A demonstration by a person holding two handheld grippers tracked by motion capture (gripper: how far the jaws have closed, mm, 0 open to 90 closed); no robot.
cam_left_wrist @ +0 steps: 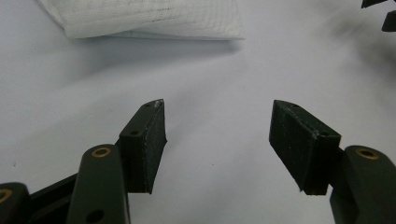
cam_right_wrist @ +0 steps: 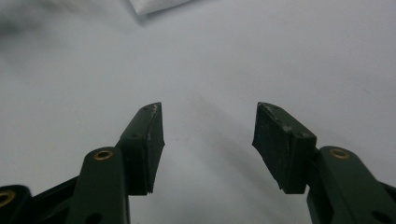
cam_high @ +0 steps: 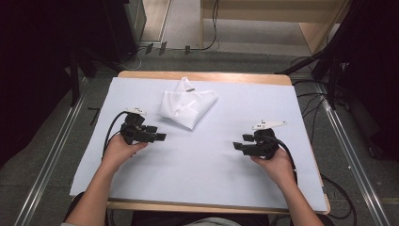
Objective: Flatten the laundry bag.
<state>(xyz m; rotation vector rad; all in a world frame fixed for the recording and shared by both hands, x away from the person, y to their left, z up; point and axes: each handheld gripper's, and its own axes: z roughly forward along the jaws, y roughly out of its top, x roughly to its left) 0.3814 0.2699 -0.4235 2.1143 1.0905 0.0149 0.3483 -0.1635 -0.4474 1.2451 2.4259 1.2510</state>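
A folded white garment point(cam_high: 186, 106) is laid on the far middle of a pale sheet point(cam_high: 207, 160) that covers a wooden table point(cam_high: 202, 76); a collar and a small label are seen at its far end, and a row of buttons down its front. It is touched by neither gripper.

The left gripper point(cam_high: 160, 137) is held in the person's left hand point(cam_high: 121, 149) just in front of the garment and to its left, near but apart, its jaws pointed level toward the table's middle. The right gripper point(cam_high: 237, 146) is held in the right hand point(cam_high: 276, 164) well apart from the garment, on the near right, its jaws pointed back toward the left one — the two face each other across bare sheet. Both forearms are brought in from the near edge.

In the left gripper view, the garment's woven edge point(cam_left_wrist: 144, 18) is shown close up beyond the spread jaws of the left gripper point(cam_left_wrist: 217, 126) — a texture not made out from above. In the right gripper view, a corner of the garment point(cam_right_wrist: 156, 5) is caught at the top edge, beyond the right gripper point(cam_right_wrist: 209, 123).

Both pairs of jaws are spread wide, with nothing between the pads.
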